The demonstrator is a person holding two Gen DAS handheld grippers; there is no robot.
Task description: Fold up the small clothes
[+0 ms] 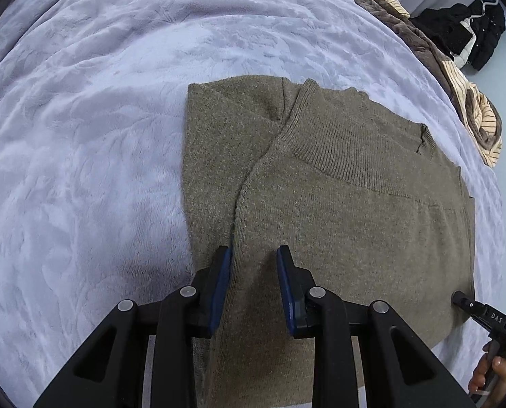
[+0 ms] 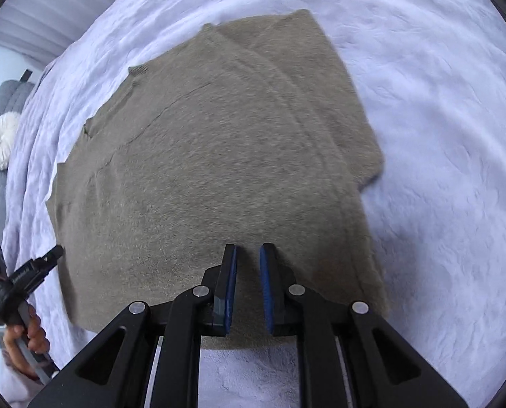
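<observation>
- Blanket [image 1: 83, 136]: pale lilac plush, spread across the bed, creased; fills the left of the left wrist view.
- Sweater [image 1: 337, 204]: olive-brown knit, lying flat on blanket, folded in on itself, one panel lapped over another along a slanted edge; ribbed band across the upper part.
- Left gripper [image 1: 254, 255]: pointed steeply down over the near part of sweater, blue pads a narrow gap apart, knit visible in the gap; pads not seen pressing on cloth, nothing held.
- Striped cloth [image 1: 470, 102]: cream and brown, bunched at far right edge of bed, well apart from sweater.
- Dark coat [image 1: 470, 34]: black, on a hanger beyond the bed, far right.
- Right gripper [image 1: 470, 302]: tip just visible at the right edge of the left wrist view, by the right border of sweater, handle in a hand [image 1: 490, 374].
- Right wrist view, left edge: left gripper [image 2: 54, 253] near the sweater's left border, held by a hand [image 2: 28, 333]; round white cushion [image 2: 1, 142] on a grey seat beyond.
- Sweater [image 2: 202, 170] central, somewhat blurred.
- Right gripper [image 2: 247, 255]: over the near hem, pads close together with a slim gap, empty; contact with cloth not discernible.
- Blanket [image 2: 439, 170] bare to the right.
</observation>
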